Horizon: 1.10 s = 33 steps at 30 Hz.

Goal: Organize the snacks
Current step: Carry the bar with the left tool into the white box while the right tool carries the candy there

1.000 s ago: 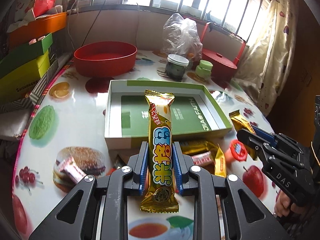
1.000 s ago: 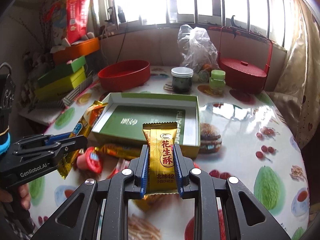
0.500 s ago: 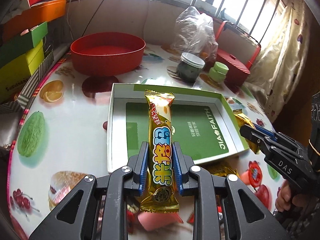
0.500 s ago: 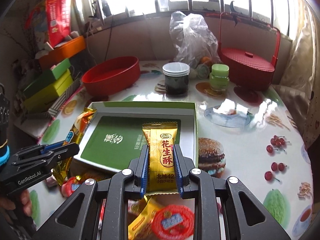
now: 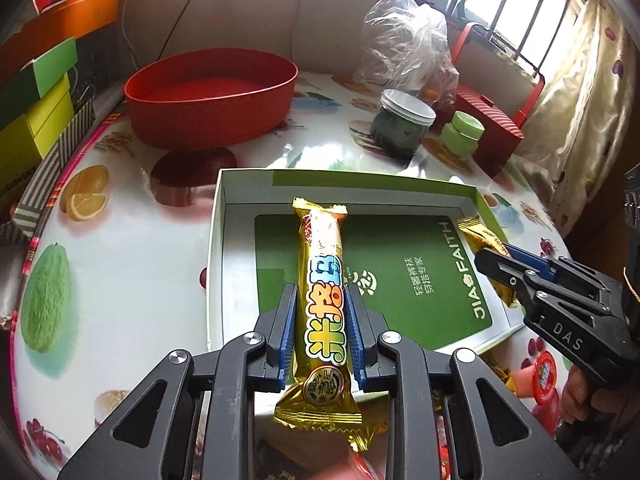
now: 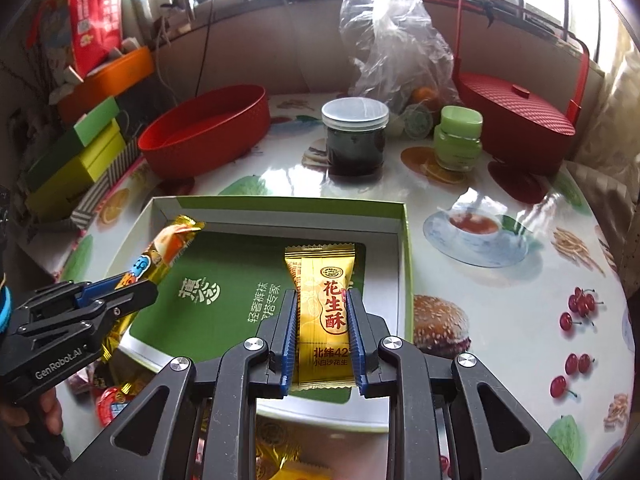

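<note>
My left gripper (image 5: 320, 292) is shut on a long gold snack bar (image 5: 322, 280) with coloured letters, held over the left half of the shallow white and green box (image 5: 218, 240). My right gripper (image 6: 322, 296) is shut on a short gold peanut-candy packet (image 6: 326, 300), held over the right half of the same box (image 6: 404, 248). Each gripper shows in the other's view: the right gripper (image 5: 494, 258) with its packet (image 5: 476, 236), the left gripper (image 6: 140, 286) with its bar (image 6: 168, 244). The box's green floor is bare.
Loose snacks (image 6: 110, 404) lie on the fruit-print tablecloth (image 5: 132, 264) at the box's near side. Behind the box stand a red oval tub (image 5: 212, 96), a dark jar (image 6: 354, 138), a small green jar (image 6: 458, 138), a plastic bag (image 6: 394, 48) and a red basket (image 6: 516, 116). Stacked boxes (image 5: 32, 112) line the left.
Both grippers have moved forward and down, from the loose snacks at the table's near side to over the box, each still holding its snack.
</note>
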Each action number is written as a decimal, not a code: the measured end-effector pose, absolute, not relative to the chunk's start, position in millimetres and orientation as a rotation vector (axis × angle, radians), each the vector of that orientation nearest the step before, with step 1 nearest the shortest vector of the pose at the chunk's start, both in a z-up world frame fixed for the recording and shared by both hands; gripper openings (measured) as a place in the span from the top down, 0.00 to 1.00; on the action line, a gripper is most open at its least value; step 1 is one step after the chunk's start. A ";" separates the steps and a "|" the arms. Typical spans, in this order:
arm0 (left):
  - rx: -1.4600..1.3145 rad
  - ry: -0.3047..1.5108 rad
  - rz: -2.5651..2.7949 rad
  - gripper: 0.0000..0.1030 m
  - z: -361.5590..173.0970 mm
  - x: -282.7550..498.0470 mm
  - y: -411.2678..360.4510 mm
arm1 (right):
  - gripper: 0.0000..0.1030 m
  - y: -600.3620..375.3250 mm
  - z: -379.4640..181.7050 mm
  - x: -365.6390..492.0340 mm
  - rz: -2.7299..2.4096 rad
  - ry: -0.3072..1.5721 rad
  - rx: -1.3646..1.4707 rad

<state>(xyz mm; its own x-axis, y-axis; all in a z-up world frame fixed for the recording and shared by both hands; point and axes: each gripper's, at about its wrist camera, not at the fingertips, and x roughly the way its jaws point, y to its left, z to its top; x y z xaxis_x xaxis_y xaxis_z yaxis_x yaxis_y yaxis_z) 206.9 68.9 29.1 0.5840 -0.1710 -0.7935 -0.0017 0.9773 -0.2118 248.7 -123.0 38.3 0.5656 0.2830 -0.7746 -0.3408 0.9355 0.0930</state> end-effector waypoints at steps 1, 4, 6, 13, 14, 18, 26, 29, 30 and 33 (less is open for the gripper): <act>-0.198 0.947 -0.097 0.76 27.3 208.1 68.9 | 0.79 -122.7 37.4 249.1 0.368 0.900 -0.072; -0.198 0.960 -0.096 0.76 22.6 211.6 67.8 | 0.79 -119.9 32.8 254.3 0.365 0.914 -0.083; -0.195 0.963 -0.097 0.76 21.0 213.1 67.1 | 0.79 -119.1 30.6 256.9 0.362 0.923 -0.088; -0.187 0.963 -0.085 0.76 19.3 216.1 67.4 | 0.79 -120.0 25.5 263.0 0.365 0.943 -0.083; -0.188 0.963 -0.085 0.76 19.0 216.7 67.7 | 0.79 -119.4 25.5 263.0 0.366 0.943 -0.087; -0.194 0.964 -0.085 0.76 18.3 217.5 68.5 | 0.79 -117.7 22.8 265.0 0.365 0.960 -0.093; -0.185 0.968 -0.086 0.76 17.5 217.4 67.8 | 0.78 -116.1 19.1 266.3 0.359 0.980 -0.104; -0.177 0.973 -0.083 0.76 17.2 218.3 66.3 | 0.78 -115.5 18.5 267.3 0.358 0.983 -0.104; -0.176 0.974 -0.083 0.76 17.1 218.6 66.0 | 0.75 -115.6 18.5 267.1 0.358 0.983 -0.106; -0.174 0.976 -0.083 0.75 17.1 219.2 65.7 | 0.73 -116.6 17.8 267.8 0.358 0.988 -0.098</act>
<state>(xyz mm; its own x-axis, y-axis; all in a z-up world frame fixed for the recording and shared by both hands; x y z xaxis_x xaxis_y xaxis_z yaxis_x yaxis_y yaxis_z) 219.2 65.7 17.1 0.5587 -0.1481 -0.8160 -0.0084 0.9829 -0.1842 267.8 -116.6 17.8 0.4976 0.2512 -0.8303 -0.3393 0.9373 0.0802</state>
